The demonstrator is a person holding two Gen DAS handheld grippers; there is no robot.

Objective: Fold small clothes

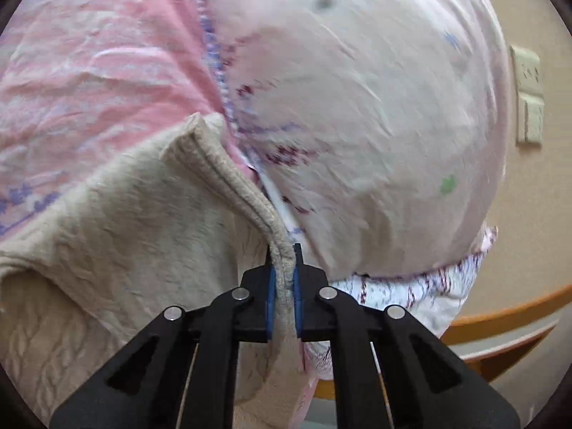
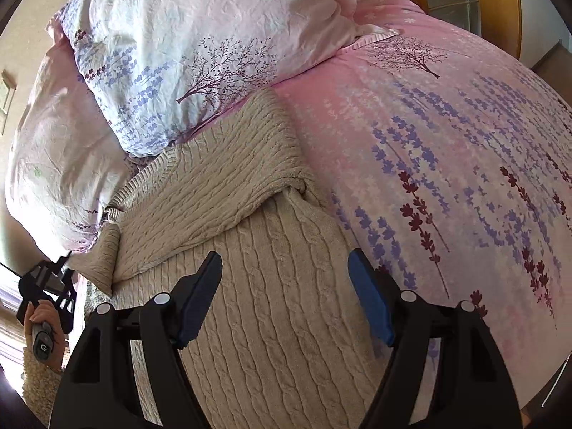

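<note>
Left gripper [image 1: 284,279] is clamped on the hem of the beige cable-knit sweater [image 2: 271,268], spread on the pink floral bedspread [image 2: 464,143]; right gripper [image 2: 286,296] hovers over it, jaws apart.

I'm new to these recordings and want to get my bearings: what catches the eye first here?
The beige cable-knit sweater dominates, spread over a pink floral bedspread with one sleeve folded across its body. The left gripper is shut on the sweater's hemmed edge, while the right gripper hangs open above the knit. Behind the sweater, a flowered pillow lies at the head of the bed.
</note>
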